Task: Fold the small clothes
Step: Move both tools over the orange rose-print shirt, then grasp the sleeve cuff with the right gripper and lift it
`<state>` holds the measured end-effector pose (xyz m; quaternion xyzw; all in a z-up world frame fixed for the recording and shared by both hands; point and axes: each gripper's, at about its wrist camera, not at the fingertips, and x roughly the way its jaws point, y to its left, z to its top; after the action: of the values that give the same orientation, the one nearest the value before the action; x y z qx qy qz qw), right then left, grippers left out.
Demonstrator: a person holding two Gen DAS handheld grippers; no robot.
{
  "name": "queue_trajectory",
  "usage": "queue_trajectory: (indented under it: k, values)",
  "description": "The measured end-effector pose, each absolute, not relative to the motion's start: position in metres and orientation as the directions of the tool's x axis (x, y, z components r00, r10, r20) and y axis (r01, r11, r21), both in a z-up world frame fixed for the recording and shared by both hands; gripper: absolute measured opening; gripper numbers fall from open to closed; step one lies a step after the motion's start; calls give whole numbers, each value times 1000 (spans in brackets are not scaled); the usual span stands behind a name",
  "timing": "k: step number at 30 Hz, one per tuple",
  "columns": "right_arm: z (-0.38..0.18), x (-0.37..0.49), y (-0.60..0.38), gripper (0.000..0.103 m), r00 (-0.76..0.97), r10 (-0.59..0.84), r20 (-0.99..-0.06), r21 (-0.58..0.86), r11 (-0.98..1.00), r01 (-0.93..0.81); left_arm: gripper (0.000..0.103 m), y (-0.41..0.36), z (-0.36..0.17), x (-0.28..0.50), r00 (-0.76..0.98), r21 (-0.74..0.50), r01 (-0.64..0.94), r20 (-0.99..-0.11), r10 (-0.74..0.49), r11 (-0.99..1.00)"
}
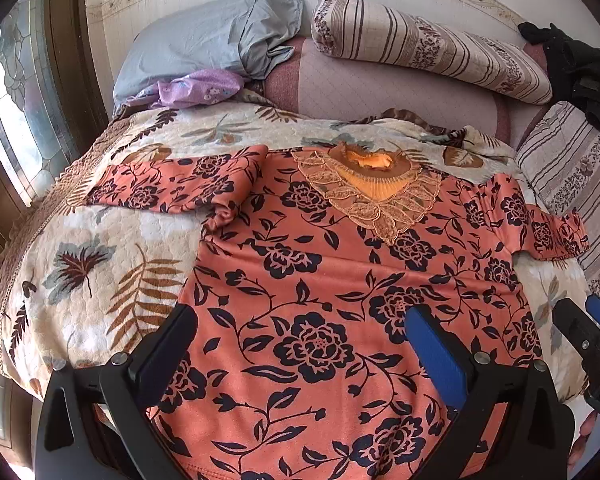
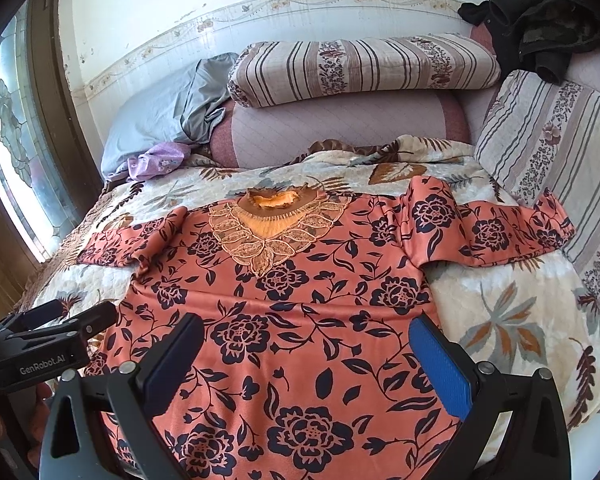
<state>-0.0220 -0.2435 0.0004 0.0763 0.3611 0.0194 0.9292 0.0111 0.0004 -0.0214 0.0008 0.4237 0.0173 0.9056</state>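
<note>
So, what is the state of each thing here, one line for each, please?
Shirt: spread flat, front up, unfolded.
Its sleeves: both stretched out sideways.
Left gripper: jaws open, over the hem, holding nothing.
Right gripper: jaws open, over the shirt, holding nothing.
Blanket: spread under the shirt.
Striped quilt: rolled up.
Grey pillow: cover loose, bunched at one end.
Black clothes: crumpled heap.

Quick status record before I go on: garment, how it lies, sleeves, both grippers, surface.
garment: orange floral top, lace collar
lay: spread flat, front up, collar toward the far side, unfolded
sleeves: both spread outward, left sleeve, right sleeve
left gripper: open, above the hem area, holding nothing
right gripper: open, above the hem area, holding nothing
surface: leaf-print quilt
</note>
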Motion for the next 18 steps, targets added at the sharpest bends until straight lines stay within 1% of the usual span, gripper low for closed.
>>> queue_trajectory:
  k: [5, 7, 9, 11, 12, 14, 18]
  values:
    - [-16, -21, -269, 103, 724, 70, -686, 160, 985, 56, 103, 8, -38, 17, 606, 39, -49, -793, 61, 998]
    - [-24, -19, -290, 103, 718, 79, -691, 193, 978, 79, 103, 14, -47, 19, 593, 45, -58, -802, 70, 997]
    - [-36, -16, -326, 103, 712, 131, -689, 298, 948, 114, 103, 21, -57, 21, 566, 55, -75, -819, 88, 996]
    - [-51, -13, -374, 103, 744, 223, -630, 460, 879, 126, 103, 29, -68, 23, 524, 64, -93, -845, 103, 994]
    - [-60, -9, -399, 103, 748, 234, -621, 512, 844, 161, 103, 31, -74, 25, 511, 66, -100, -853, 108, 993]
    - [-79, 3, -453, 103, 737, 196, -646, 553, 786, 276, 103, 34, -84, 27, 489, 77, -111, -863, 122, 991]
    - [-109, 27, -558, 102, 745, 113, -657, 631, 624, 461, 103, 33, -99, 34, 454, 80, -114, -883, 123, 990]
